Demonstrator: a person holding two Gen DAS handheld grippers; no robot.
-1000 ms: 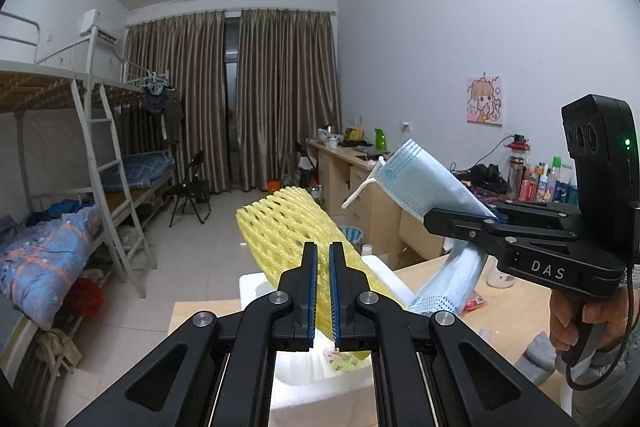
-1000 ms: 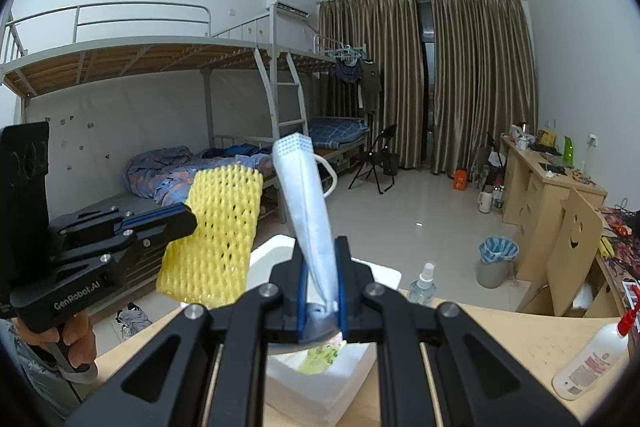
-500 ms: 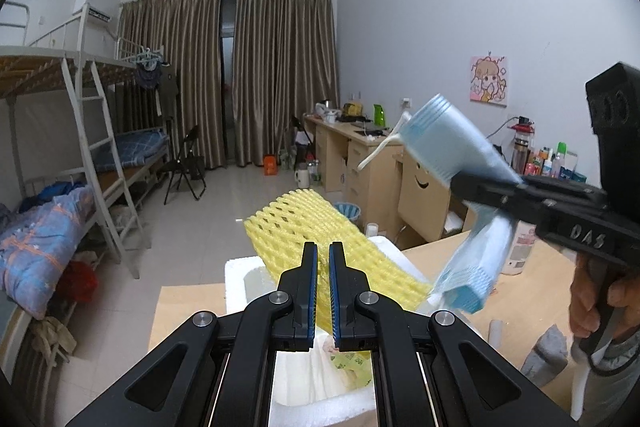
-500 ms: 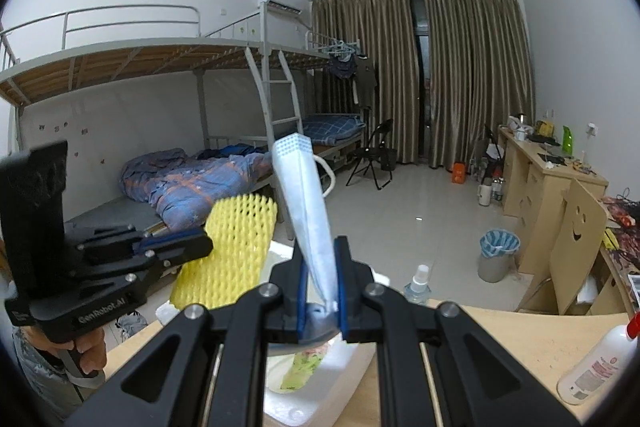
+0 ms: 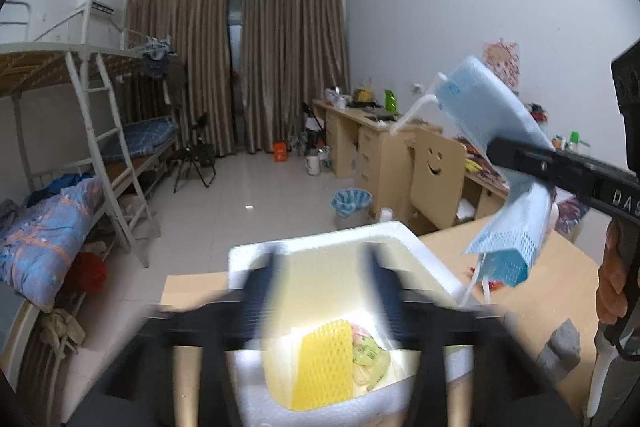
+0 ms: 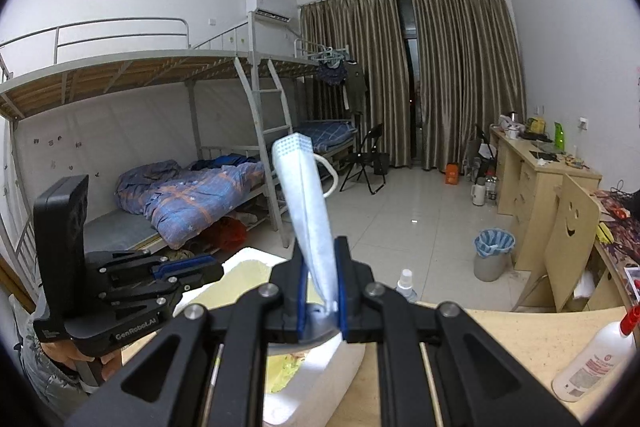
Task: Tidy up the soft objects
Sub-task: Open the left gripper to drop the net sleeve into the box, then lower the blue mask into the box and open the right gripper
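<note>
Your left gripper (image 5: 324, 291) fingers are opening, yellow net (image 5: 322, 367) dropped below them into the foam box (image 5: 320, 237); right gripper (image 6: 322, 291) clamps the mask (image 6: 306, 203), so lower it in beside the net.

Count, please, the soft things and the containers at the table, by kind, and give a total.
Yellow foam net: 1, in the box
Blue face mask: 1, in the right gripper
Grey sponge-like block: 1, on the table
White foam box: 1
Total: 4
</note>
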